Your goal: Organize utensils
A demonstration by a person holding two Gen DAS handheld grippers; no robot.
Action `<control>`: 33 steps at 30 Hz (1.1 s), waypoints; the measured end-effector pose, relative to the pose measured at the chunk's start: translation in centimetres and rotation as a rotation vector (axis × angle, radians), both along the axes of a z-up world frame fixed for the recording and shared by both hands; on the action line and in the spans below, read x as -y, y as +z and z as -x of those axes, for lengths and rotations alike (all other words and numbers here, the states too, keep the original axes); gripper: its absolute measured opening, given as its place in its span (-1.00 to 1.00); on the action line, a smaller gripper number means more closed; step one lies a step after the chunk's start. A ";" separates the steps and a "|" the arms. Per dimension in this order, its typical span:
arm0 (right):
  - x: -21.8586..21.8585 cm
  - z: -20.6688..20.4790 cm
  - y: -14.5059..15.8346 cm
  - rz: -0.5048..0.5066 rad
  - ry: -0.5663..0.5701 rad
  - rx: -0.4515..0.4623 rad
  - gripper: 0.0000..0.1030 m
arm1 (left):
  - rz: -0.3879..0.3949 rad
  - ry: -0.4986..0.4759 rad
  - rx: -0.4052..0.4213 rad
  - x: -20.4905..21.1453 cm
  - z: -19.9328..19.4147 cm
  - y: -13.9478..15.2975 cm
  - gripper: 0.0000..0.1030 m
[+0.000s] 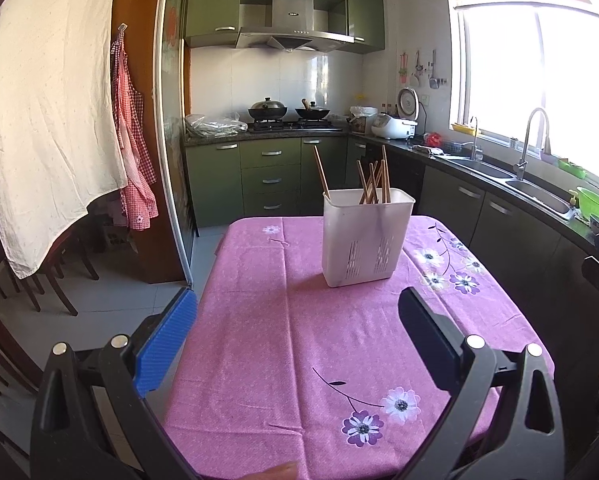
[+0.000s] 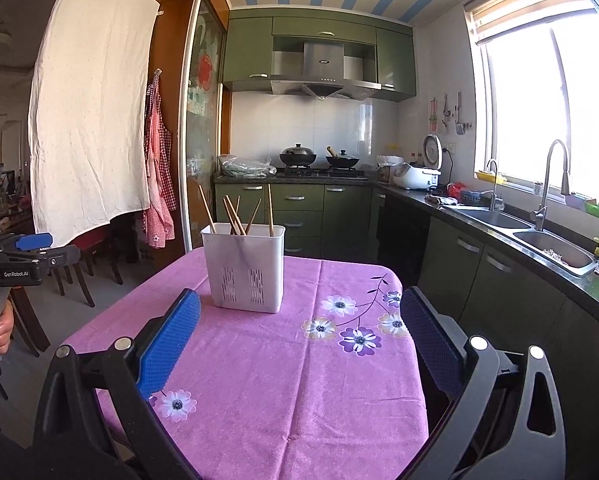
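Spreading wide with nothing between them, the fingers of the left gripper [image 1: 297,340] hang released above the near part of the table [image 1: 259,320], which wears a pink cloth printed with purple and white flowers. The right gripper [image 2: 299,344] is likewise fully released, its blue-padded fingers [image 2: 169,344] apart over the same cloth and touching nothing.

Beyond both grippers, toward the far end of the table, stands the white utensil holder [image 1: 365,236], upright, with slotted vents low on its front wall. It is well apart from either pair of fingers. Several wooden chopsticks [image 1: 373,184] stand inside it, leaning at different angles; most cluster toward one side of the holder, while a single one [image 1: 321,174] leans alone at the opposite side.

In the right wrist view, the left gripper's body shows at the picture's left edge, off to the side of the holder, with a person's hand [image 2: 1,326] wrapped round its handle.

Behind the holder run green kitchen cabinets [image 1: 271,176] with two woks on a stove [image 1: 289,122]. To the side of the holder away from the hanging white sheet [image 1: 47,120], a counter carries a double sink [image 1: 511,182] beneath a bright window.
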State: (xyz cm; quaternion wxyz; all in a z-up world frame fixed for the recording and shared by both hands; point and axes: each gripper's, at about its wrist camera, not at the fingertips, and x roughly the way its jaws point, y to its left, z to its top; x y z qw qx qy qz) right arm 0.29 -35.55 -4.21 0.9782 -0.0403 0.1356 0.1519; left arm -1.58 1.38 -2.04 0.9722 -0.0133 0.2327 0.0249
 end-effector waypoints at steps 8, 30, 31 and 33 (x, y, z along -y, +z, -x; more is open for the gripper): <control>-0.1 -0.4 0.0 -0.005 0.012 -0.014 0.91 | 0.008 -0.014 0.006 0.0 0.4 0.2 0.86; -1.0 -1.4 -0.8 0.005 0.021 -0.033 0.91 | 0.008 -0.006 0.002 -0.2 0.2 0.2 0.86; -1.1 -1.4 -0.9 0.006 0.022 -0.035 0.91 | 0.008 -0.006 0.002 -0.2 0.3 0.2 0.86; -1.2 -1.5 -0.9 0.005 0.025 -0.038 0.91 | 0.009 -0.004 0.001 -0.3 0.3 0.2 0.86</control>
